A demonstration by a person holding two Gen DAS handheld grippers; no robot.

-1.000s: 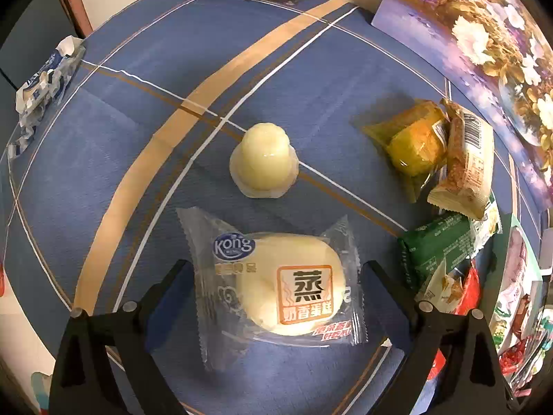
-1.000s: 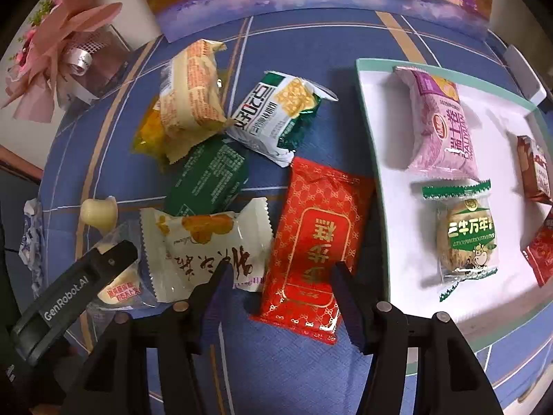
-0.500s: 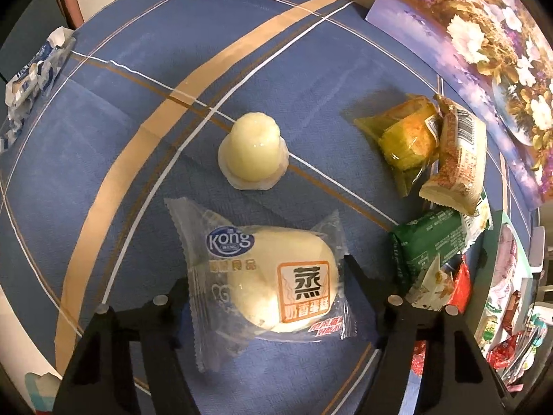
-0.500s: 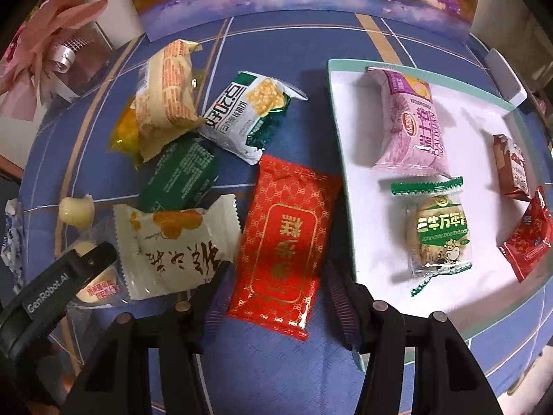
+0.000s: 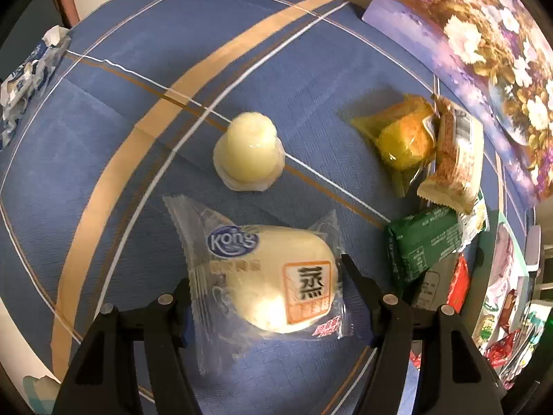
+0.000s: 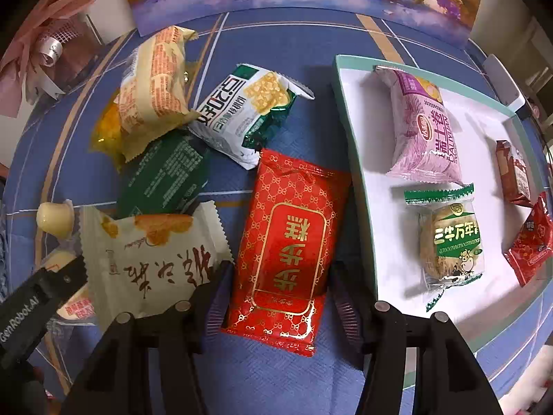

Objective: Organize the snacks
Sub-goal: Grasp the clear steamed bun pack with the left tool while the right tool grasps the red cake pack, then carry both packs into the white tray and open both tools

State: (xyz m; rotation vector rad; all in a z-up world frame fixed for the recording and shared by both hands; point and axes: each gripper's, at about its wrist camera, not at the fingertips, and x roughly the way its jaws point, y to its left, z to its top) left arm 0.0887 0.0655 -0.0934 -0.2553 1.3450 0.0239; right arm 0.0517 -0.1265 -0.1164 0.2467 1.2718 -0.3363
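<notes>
Clear-wrapped steamed cake (image 5: 273,287) sits between my left gripper (image 5: 266,283) jaws, which have just been closing and now pinch it at both sides. Right gripper (image 6: 280,276) jaws straddle the red packet (image 6: 290,242); contact unclear. Jelly cup (image 5: 250,152) beyond the cake, white tray (image 6: 356,138) further right on the blue surface (image 5: 138,86).

free: bare blue tablecloth (image 5: 145,69) beyond jelly cup (image 5: 249,154) | blocked: snack pile (image 6: 162,131) beside tray (image 6: 349,128)
</notes>
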